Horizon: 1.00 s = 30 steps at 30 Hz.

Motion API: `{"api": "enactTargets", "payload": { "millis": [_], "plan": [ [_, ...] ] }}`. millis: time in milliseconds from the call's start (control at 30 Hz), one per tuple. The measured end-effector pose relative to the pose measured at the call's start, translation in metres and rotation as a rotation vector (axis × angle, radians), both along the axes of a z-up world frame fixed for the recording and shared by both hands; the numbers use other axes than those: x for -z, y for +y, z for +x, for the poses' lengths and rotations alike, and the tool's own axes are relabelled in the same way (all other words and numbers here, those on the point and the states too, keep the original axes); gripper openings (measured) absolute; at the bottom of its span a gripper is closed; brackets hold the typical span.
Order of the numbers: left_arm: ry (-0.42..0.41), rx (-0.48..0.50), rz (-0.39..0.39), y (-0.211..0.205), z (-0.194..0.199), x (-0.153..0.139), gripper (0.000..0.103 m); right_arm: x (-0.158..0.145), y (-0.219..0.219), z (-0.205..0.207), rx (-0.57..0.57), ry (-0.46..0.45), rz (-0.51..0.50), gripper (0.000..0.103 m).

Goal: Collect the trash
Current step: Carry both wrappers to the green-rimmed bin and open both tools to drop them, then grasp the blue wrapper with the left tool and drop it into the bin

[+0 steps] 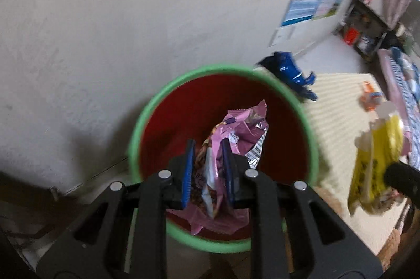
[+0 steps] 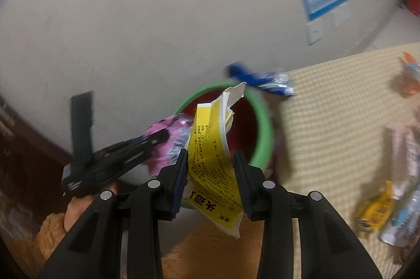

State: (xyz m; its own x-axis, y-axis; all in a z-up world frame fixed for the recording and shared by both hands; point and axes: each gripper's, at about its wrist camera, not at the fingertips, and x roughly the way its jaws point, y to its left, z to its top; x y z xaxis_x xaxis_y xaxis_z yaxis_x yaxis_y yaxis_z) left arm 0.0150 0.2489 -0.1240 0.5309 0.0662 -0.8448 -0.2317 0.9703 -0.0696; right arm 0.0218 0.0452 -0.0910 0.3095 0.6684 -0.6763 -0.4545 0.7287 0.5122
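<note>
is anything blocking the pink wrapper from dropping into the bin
Nothing visible does. The left tongs hold the pink wrapper directly over the open mouth of the green-rimmed bin, whose red inside looks empty.

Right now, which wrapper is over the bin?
The pink wrapper, pinched in the left hand-held gripper, hangs over the bin. The yellow packet is off beside it; the blue wrapper lies behind.

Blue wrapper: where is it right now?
The blue wrapper lies on the woven mat against the wall, just past the far right rim of the green bin. In the right wrist view it shows just beyond the bin, above the yellow packet.
</note>
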Motion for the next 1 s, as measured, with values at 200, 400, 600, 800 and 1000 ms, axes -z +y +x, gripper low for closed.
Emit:
{"api": "enactTargets", "payload": {
  "millis": [200,400,600,800,1000],
  "plan": [
    [0.058,-0.005,0.012,0.0,0.002,0.022,0.022,0.016,0.029,0.008,-0.054,0.049,-0.023,0.037],
    [0.038,-0.006,0.058,-0.005,0.0,0.024,0.078,0.026,0.023,0.022,0.008,0.047,-0.016,0.063],
    [0.004,0.01,0.021,-0.009,0.001,0.018,0.08,0.024,-0.022,0.026,0.1,0.033,-0.006,0.063],
    [-0.042,0.075,-0.017,-0.023,0.014,0.005,0.08,0.033,-0.069,0.018,0.193,0.045,-0.027,0.063],
    [-0.049,0.199,-0.073,-0.03,0.084,-0.021,0.08,0.041,-0.107,0.013,0.257,0.052,-0.055,0.063]
  ]
}}
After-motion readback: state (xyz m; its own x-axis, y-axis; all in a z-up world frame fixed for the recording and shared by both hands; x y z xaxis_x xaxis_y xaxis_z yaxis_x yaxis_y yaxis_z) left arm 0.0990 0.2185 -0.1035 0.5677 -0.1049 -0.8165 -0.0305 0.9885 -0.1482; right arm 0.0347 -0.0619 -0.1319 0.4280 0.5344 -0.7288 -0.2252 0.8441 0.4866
